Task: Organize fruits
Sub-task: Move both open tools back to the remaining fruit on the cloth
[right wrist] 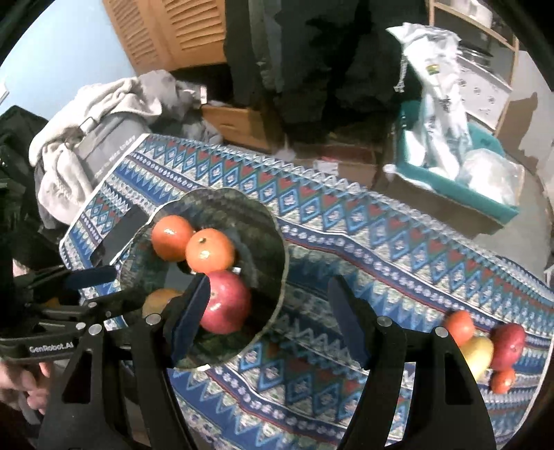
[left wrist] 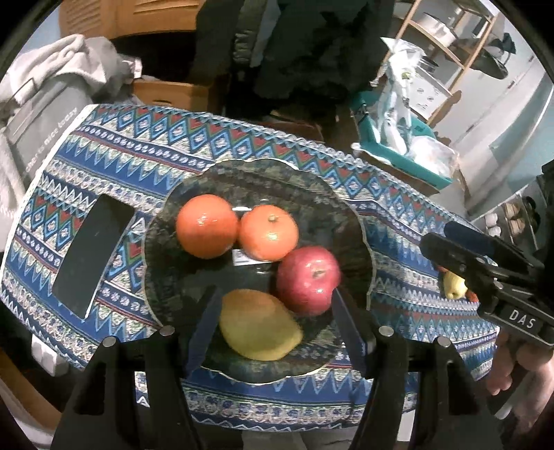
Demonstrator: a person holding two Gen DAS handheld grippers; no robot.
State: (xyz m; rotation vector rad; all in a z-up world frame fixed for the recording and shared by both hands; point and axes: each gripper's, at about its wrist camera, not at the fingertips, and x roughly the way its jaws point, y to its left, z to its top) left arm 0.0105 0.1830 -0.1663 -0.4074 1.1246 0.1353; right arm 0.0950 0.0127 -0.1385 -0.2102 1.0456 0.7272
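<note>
Left hand-held gripper (left wrist: 273,329) above bowl (left wrist: 180,263)

Both tools (left wrist: 277,318) (right wrist: 270,318) open, empty.

Pale blue walls (right wrist: 69,52), louvred wooden doors (right wrist: 180,31), open wooden shelving (left wrist: 460,45), cardboard boxes (right wrist: 239,121) on the floor.
</note>
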